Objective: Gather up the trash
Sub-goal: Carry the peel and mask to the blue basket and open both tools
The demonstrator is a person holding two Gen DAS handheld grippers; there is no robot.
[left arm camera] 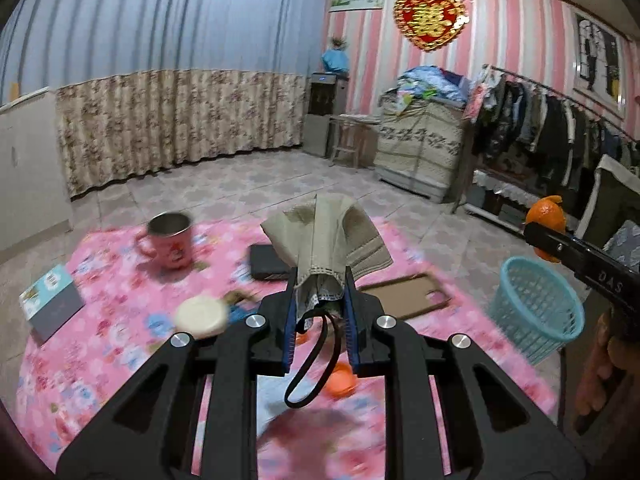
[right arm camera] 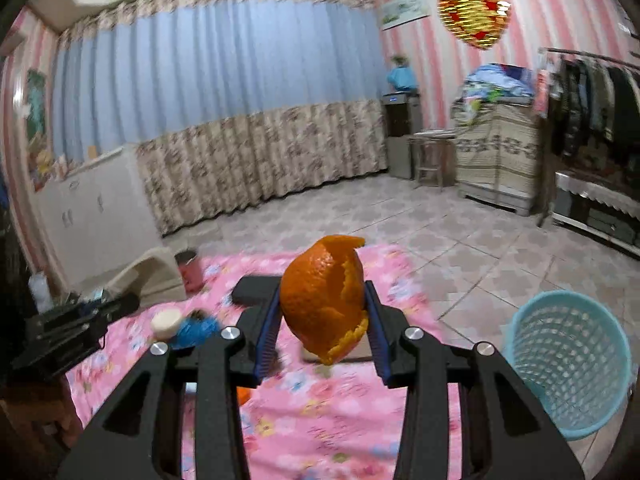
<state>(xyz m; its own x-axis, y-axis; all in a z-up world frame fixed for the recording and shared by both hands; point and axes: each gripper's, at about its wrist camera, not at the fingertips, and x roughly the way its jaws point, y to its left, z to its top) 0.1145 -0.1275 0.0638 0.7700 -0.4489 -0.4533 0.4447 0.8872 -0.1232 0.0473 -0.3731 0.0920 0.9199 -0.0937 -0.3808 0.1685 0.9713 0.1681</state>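
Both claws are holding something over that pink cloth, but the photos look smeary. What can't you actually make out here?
- Inside of the blue basket: right wrist view, its own wall hides the bottom.
- Small blue thing by the white disc: blurred, identity unclear.
- Orange scrap on the cloth: left wrist view, partly behind the fingers and the face mask strap.
- Flat dark item: blurred, half covered by the mask.
- Brown panel: right wrist view, hidden behind the orange peel.

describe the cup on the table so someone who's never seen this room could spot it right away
Find the pink floral tablecloth. Toward its far left stands the cup, left of the black box and beyond the white disc. It alone is pink with a handle and shiny metal inside.
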